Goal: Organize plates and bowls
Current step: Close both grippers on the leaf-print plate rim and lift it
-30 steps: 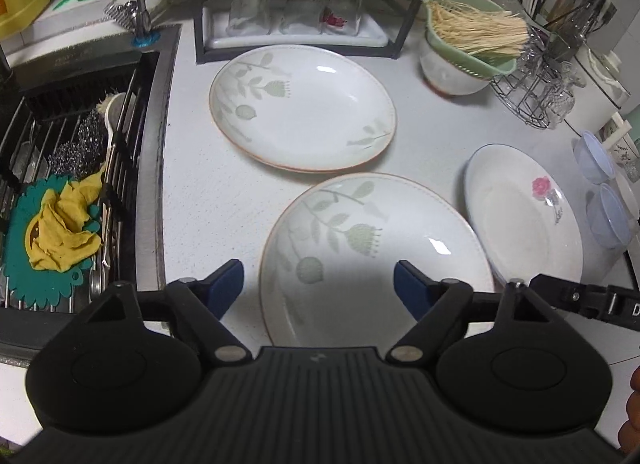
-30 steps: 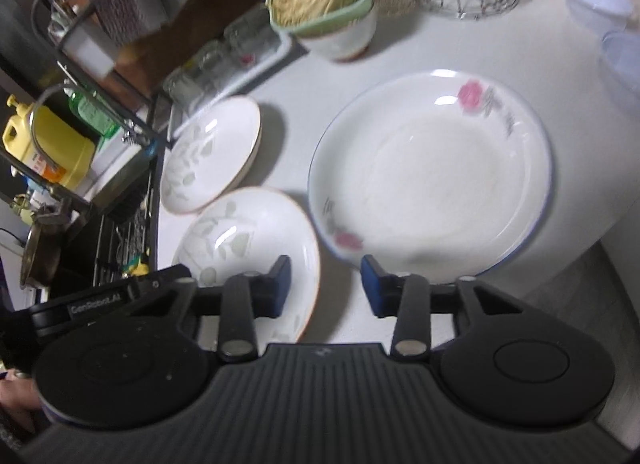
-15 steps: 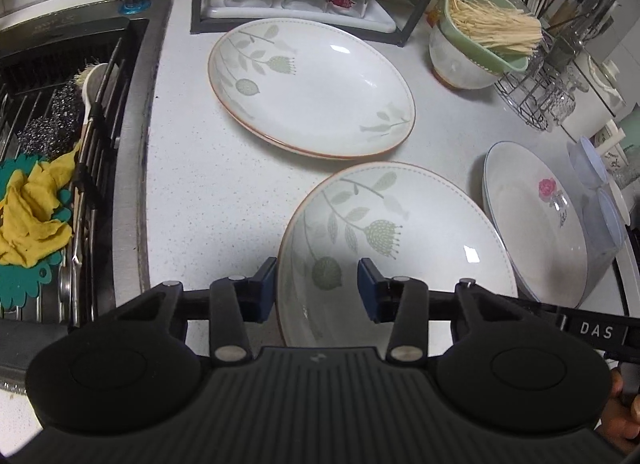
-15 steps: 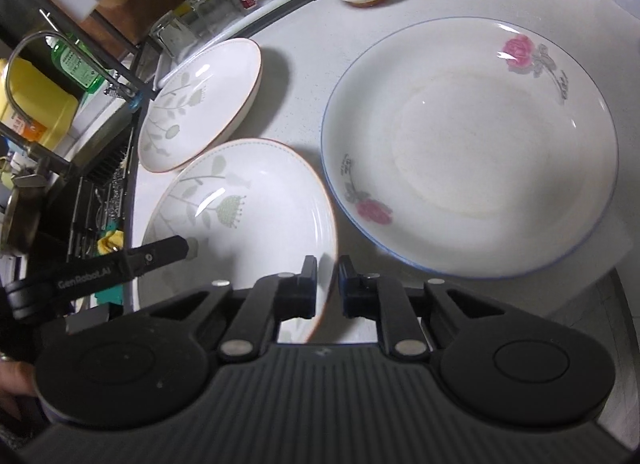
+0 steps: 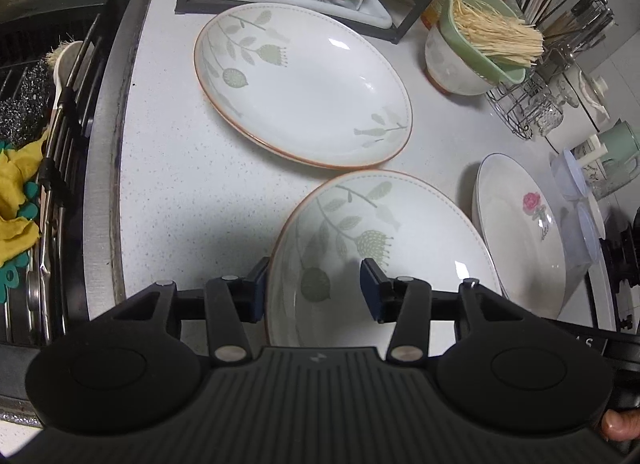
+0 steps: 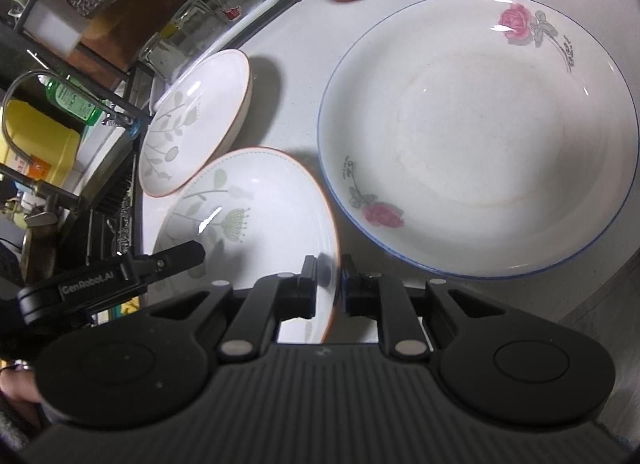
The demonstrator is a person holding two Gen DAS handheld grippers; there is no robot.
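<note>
On white countertop [image 5: 168, 168]: rose plate [image 6: 476, 136] at right, far leaf plate [image 5: 304, 80] near the glass rack, near leaf plate [image 5: 384, 256] between them, its far edge just beside the far plate. Right gripper [image 6: 328, 284] clenched on near leaf plate's right rim, one finger each side. Left gripper [image 5: 314, 290] fingers spread apart, straddling that plate's left rim, grasping nothing.

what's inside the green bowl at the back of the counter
A bundle of pale straw-like sticks fills the green bowl and pokes over its rim. The green bowl sits in a white bowl; anything beneath the sticks is hidden.
</note>
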